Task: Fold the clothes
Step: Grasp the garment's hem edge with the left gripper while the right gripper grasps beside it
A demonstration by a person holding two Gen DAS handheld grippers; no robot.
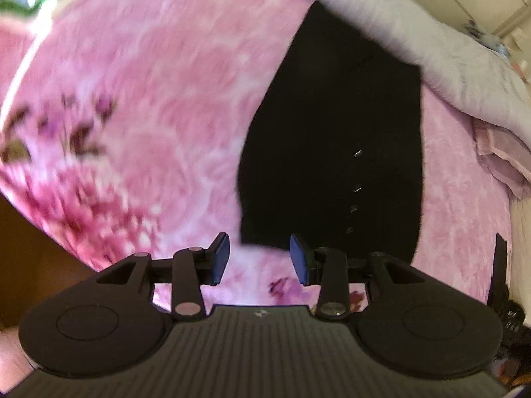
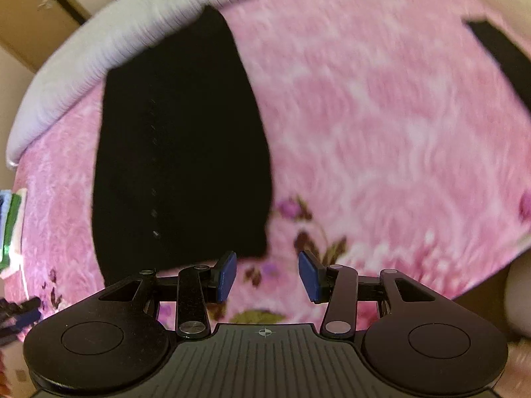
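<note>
A black garment (image 1: 332, 139) with a row of small buttons lies flat as a long narrow strip on a pink flowered blanket (image 1: 159, 116). It also shows in the right wrist view (image 2: 179, 152). My left gripper (image 1: 259, 258) is open and empty, hovering just short of the garment's near edge at its left corner. My right gripper (image 2: 267, 277) is open and empty, just off the garment's near right corner, above the blanket (image 2: 381, 132). Both views are blurred by motion.
A white fleece blanket (image 1: 448, 63) lies along the far end of the bed, over the garment's far end. A second dark piece (image 2: 501, 56) lies at the right of the bed. Pale pink cloth (image 1: 497, 156) is bunched at the right. Wardrobe doors (image 2: 49, 3) stand behind.
</note>
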